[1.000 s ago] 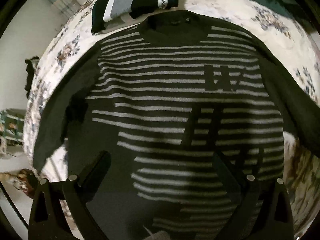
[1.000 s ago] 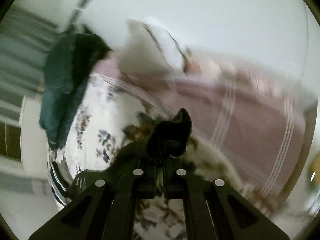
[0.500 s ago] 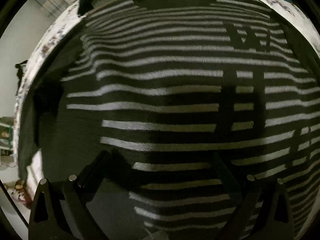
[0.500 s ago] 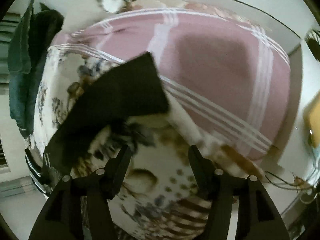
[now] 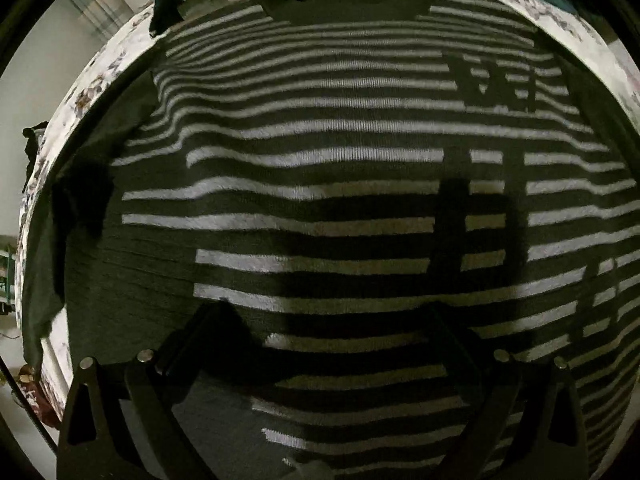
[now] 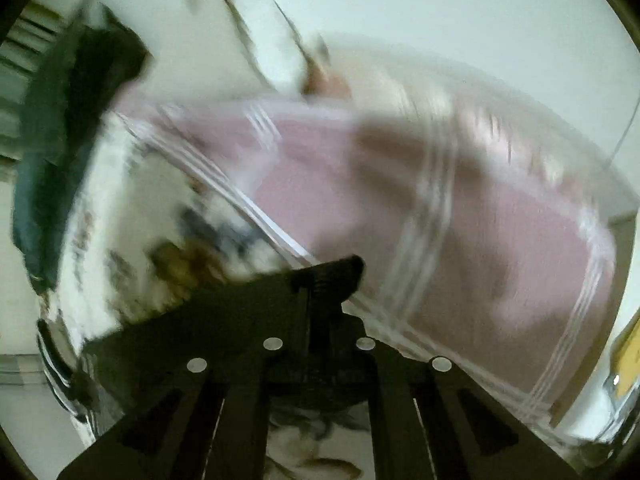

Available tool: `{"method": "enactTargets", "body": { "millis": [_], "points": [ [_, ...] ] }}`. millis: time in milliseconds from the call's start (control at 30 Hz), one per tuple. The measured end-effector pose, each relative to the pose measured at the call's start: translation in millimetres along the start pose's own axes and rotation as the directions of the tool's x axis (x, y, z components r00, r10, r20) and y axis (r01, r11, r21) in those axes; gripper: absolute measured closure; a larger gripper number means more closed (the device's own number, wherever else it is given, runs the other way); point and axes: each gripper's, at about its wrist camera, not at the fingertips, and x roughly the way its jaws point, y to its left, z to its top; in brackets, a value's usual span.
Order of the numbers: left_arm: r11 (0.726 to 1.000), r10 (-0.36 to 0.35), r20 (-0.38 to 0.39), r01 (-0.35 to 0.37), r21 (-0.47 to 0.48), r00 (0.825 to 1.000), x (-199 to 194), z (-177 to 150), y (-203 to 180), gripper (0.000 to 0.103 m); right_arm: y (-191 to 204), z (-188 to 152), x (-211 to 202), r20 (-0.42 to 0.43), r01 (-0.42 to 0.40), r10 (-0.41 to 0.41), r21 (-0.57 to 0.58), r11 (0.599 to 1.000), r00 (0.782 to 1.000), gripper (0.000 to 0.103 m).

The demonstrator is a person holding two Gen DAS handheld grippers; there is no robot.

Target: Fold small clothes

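My left camera fills with the striped sweater [image 5: 320,184]: a ribbed knit, matt and slightly fuzzy, dark yarn crossed by pale bands. Under it I see the bed sheet [image 5: 560,20], thin printed floral cloth. The left gripper [image 5: 324,344] looks like matt black plastic with small shiny metal pins. On my right camera, the pink blanket [image 6: 460,232] reads as soft woven cloth, blurred; the right gripper [image 6: 320,284] pinches dark knit.
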Motion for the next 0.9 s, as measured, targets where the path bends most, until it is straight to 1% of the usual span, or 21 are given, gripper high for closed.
{"method": "enactTargets", "body": {
  "millis": [67, 100, 133, 167, 200, 233, 267, 367, 433, 467, 533, 567, 633, 667, 700, 733, 800, 833, 867, 900],
  "points": [
    [1.0, -0.009, 0.01, 0.009, -0.012, 1.0, -4.8, 2.9, 0.2, 0.0, 2.7, 17.4, -14.8, 0.061, -0.007, 0.006, 0.013, 1.0, 0.998, 0.097],
    [1.0, -0.018, 0.012, 0.019, -0.019, 1.0, -6.8, 4.5, -0.2, 0.0, 3.4, 27.0, -15.1, 0.074, -0.006, 0.005, 0.018, 1.0, 0.997, 0.097],
    [0.999, -0.028, 0.015, 0.028, -0.027, 1.0, -8.8, 6.7, -1.6, 0.0, 2.4, 37.9, -9.5, 0.068, -0.018, 0.016, 0.029, 0.999, 0.998, 0.097],
    [0.999, -0.033, 0.016, 0.033, -0.029, 0.999, -9.6, 9.1, -3.3, 0.0, -1.2, 48.8, 1.0, 0.034, -0.026, 0.024, 0.046, 0.999, 0.999, 0.096],
    [0.999, -0.036, 0.018, 0.037, -0.029, 0.999, -10.1, 10.6, -5.0, 0.0, -7.6, 56.8, 9.2, 0.005, -0.007, 0.007, 0.068, 0.998, 1.0, 0.095],
    [0.999, -0.039, 0.016, 0.039, -0.027, 0.999, -9.8, 11.7, -7.5, 0.0, -10.4, 60.2, 14.5, -0.014, 0.012, -0.011, 0.086, 0.996, 1.0, 0.09],
    [0.999, -0.041, 0.012, 0.042, -0.025, 0.999, -8.9, 12.9, -8.9, 0.0, -17.2, 62.2, 14.7, -0.023, 0.018, -0.015, 0.105, 0.994, 1.0, 0.082],
    [0.998, -0.055, 0.0, 0.055, -0.011, 0.998, -5.3, 13.6, -15.8, 0.0, -34.4, 47.1, 8.8, -0.02, -0.029, 0.033, 0.173, 0.984, 0.999, 0.044],
    [0.998, -0.056, -0.01, 0.056, 0.003, 0.998, -1.4, 11.9, -19.4, 0.0, -41.3, 23.7, 16.0, -0.057, -0.115, 0.131, 0.222, 0.968, 0.99, 0.043],
    [0.998, -0.057, -0.015, 0.057, 0.007, 0.998, 1.3, 10.8, -20.1, 0.0, -43.3, 12.5, 24.0, -0.089, -0.155, 0.182, 0.245, 0.957, 0.979, 0.043],
    [0.998, -0.061, -0.019, 0.061, 0.006, 0.998, 6.4, 9.6, -20.3, 0.0, -45.3, -8.5, 46.5, -0.142, -0.208, 0.256, 0.286, 0.935, 0.956, 0.043],
    [0.998, -0.065, -0.02, 0.065, 0.004, 0.998, 9.0, 9.4, -20.4, 0.0, -44.4, -15.5, 55.7, -0.149, -0.226, 0.279, 0.297, 0.928, 0.949, 0.043],
    [0.998, -0.07, -0.021, 0.07, -0.002, 0.997, 12.5, 9.6, -19.8, 0.0, -41.0, -23.8, 77.4, -0.138, -0.286, 0.342, 0.32, 0.903, 0.929, 0.043],
    [0.997, -0.071, -0.021, 0.071, -0.006, 0.997, 13.4, 9.5, -19.4, 0.0, -39.0, -25.6, 86.7, -0.135, -0.297, 0.356, 0.328, 0.897, 0.925, 0.043],
    [0.997, -0.071, -0.02, 0.071, -0.008, 0.997, 13.7, 9.1, -19.7, 0.0, -35.9, -27.7, 95.8, -0.139, -0.29, 0.349, 0.328, 0.899, 0.927, 0.043],
    [0.998, -0.07, -0.018, 0.069, -0.008, 0.997, 14.1, 8.5, -20.4, 0.0, -33.0, -30.0, 102.7, -0.138, -0.271, 0.329, 0.327, 0.905, 0.934, 0.043],
    [0.998, -0.068, -0.013, 0.068, -0.007, 0.998, 13.5, 7.2, -21.5, 0.0, -26.4, -33.5, 102.7, -0.095, -0.282, 0.33, 0.337, 0.898, 0.939, 0.041],
    [0.998, -0.068, -0.01, 0.068, -0.008, 0.998, 12.8, 5.6, -22.6, 0.0, -24.2, -34.8, 101.4, -0.093, -0.296, 0.345, 0.342, 0.892, 0.934, 0.04],
    [0.998, -0.069, -0.008, 0.069, -0.01, 0.998, 16.4, 9.2, -15.2, 0.0, -22.5, -37.1, 98.8, -0.089, -0.331, 0.384, 0.355, 0.874, 0.919, 0.041],
    [0.998, -0.069, -0.006, 0.069, -0.01, 0.998, 19.7, 11.6, -8.4, 0.0, -18.8, -42.2, 95.7, -0.096, -0.376, 0.435, 0.363, 0.852, 0.895, 0.044]
  ]
}}
